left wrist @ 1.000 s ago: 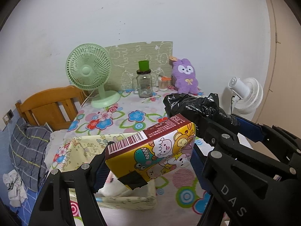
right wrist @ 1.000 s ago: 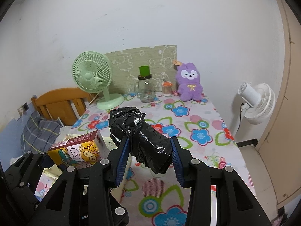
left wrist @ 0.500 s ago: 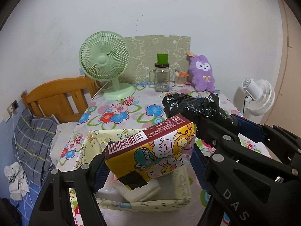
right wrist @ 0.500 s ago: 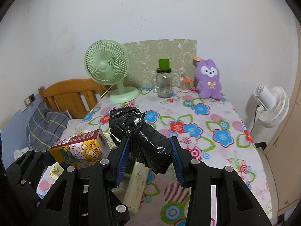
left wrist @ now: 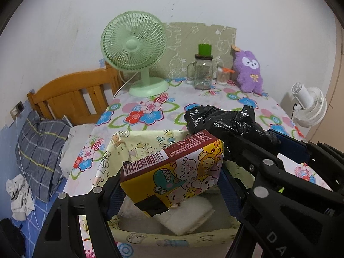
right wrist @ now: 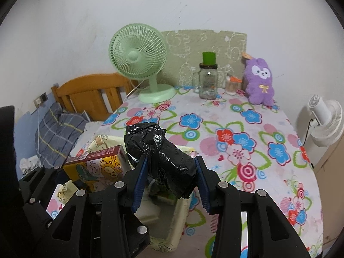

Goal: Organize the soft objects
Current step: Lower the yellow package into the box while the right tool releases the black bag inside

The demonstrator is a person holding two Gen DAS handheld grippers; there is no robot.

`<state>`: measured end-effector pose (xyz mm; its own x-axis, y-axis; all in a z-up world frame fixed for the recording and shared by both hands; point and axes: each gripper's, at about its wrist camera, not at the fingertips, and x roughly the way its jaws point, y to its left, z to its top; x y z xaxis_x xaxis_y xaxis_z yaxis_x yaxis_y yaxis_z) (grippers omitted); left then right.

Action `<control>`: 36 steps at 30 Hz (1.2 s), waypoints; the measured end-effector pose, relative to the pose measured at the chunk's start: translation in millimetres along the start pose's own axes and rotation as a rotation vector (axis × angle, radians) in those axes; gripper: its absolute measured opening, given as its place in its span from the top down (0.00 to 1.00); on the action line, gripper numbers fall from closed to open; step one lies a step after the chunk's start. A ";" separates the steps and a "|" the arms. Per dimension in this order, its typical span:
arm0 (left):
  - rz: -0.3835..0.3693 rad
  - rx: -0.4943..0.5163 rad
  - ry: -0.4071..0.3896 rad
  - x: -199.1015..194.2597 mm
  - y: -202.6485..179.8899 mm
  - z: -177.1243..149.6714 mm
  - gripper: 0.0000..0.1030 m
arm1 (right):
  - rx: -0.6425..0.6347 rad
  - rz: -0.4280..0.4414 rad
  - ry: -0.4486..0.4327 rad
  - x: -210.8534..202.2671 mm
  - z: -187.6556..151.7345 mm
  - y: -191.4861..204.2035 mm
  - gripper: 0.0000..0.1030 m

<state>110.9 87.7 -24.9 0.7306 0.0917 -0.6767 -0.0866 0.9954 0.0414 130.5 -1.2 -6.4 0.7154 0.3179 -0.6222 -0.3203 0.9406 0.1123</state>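
Note:
My left gripper [left wrist: 172,185] is shut on a cartoon-printed tissue pack [left wrist: 174,169] and holds it above a pale yellow fabric basket [left wrist: 133,144]. The pack also shows in the right wrist view [right wrist: 96,165]. My right gripper [right wrist: 171,172] is shut on a crumpled black plastic bag [right wrist: 163,154] and holds it over the basket's right side [right wrist: 178,219]. The bag shows in the left wrist view [left wrist: 223,120] just right of the pack. A white folded item [left wrist: 185,217] lies inside the basket.
A green desk fan [left wrist: 135,49], a glass jar with a green lid [left wrist: 203,71] and a purple plush rabbit [left wrist: 249,71] stand at the back of the floral table [right wrist: 247,133]. A wooden headboard [left wrist: 71,94] and bedding are at left, a white fan [right wrist: 324,122] at right.
Both grippers, still holding the pack and the bag, have moved left and over the basket, which now lies directly beneath them. The view has tilted downward.

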 end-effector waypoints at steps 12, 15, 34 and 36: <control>0.017 -0.037 0.086 22.0 24.3 -13.2 0.22 | -0.036 0.046 0.073 29.3 -8.0 21.9 0.55; 0.003 -0.048 0.108 25.1 27.8 -17.0 0.21 | -0.046 0.051 0.086 32.8 -10.8 25.6 0.55; 0.026 -0.068 0.053 24.1 35.7 -18.5 0.01 | -0.110 0.101 0.111 49.8 -7.1 36.8 0.53; 0.021 -0.071 0.057 25.6 35.9 -18.0 0.01 | -0.115 0.111 0.114 53.4 -5.5 37.7 0.49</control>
<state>114.3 125.3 -54.0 0.6883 0.1088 -0.7173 -0.1511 0.9885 0.0049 153.1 50.5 -39.7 0.5985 0.3976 -0.6955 -0.4671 0.8785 0.1002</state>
